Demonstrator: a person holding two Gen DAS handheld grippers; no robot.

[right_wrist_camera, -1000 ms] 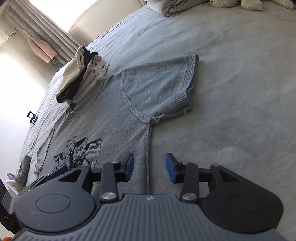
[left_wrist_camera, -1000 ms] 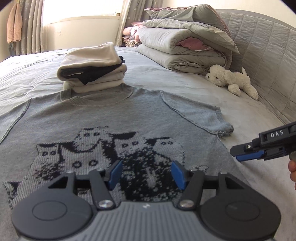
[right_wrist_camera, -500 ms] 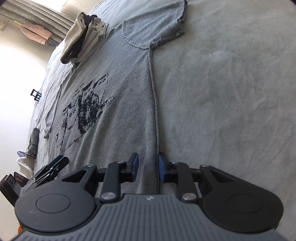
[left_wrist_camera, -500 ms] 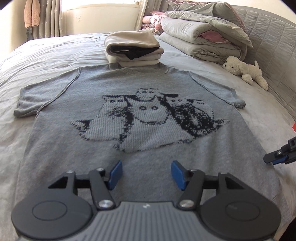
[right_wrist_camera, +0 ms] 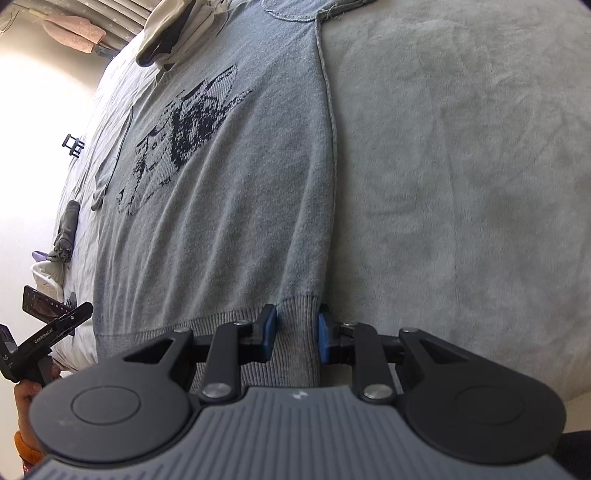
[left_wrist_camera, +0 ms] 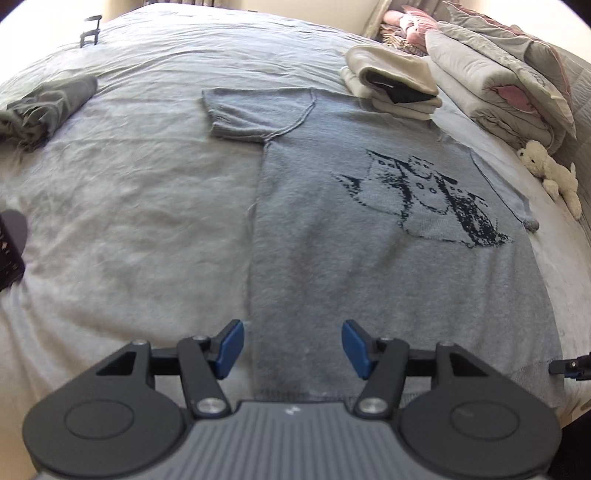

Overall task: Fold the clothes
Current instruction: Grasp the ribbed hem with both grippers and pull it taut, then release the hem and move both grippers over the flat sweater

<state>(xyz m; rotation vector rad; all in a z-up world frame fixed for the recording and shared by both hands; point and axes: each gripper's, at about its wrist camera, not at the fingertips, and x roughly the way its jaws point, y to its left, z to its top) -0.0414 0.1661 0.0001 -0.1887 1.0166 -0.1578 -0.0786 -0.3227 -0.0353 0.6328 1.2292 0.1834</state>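
Sweater lies flat on the bed. Both cameras have dropped to its hem since earlier: right hand-held gripper now straddles the hem corner, fingers apart; left hand-held gripper hovers wide open.

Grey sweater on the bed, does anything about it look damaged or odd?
The grey sweater lies flat, but loose, frayed threads hang at the underarm seam of one sleeve. Nothing else stands out.
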